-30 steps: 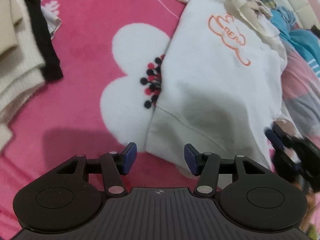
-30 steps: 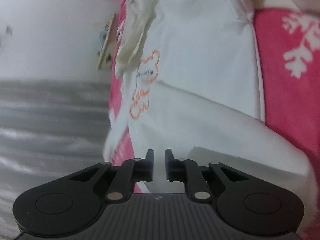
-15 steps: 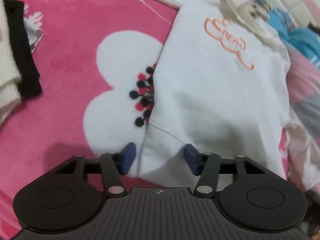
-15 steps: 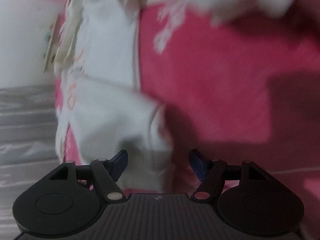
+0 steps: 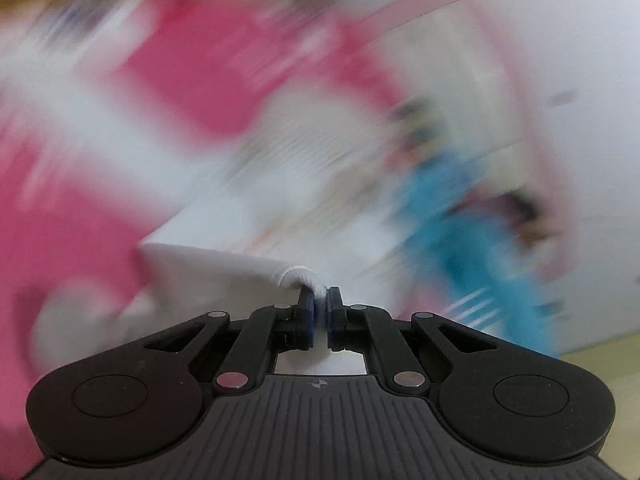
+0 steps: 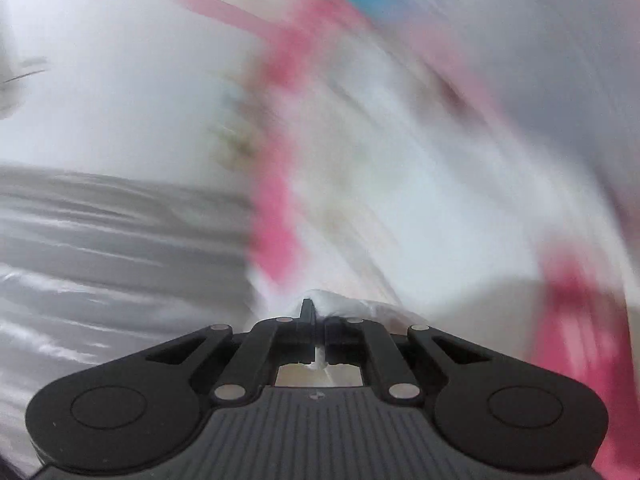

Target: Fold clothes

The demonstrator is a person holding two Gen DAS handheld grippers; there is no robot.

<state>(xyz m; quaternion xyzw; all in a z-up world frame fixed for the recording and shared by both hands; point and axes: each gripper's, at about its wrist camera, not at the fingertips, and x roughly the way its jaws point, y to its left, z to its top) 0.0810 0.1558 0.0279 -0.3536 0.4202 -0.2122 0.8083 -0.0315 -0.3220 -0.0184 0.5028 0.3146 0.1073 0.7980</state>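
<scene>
Your left gripper (image 5: pixel 320 294) is clamped on the white top's (image 5: pixel 224 276) hem; your right gripper (image 6: pixel 318 312) pinches the same top, pink blanket (image 5: pixel 72 240) blurred beyond

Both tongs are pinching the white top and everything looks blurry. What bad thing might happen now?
1. The left tongs pinch only a thin rolled edge of the white top, so it might slip out.
2. The right tongs also grip just a small bunch of cloth, which may pull free.
3. The blur suggests fast motion, so the top could land crooked.
</scene>
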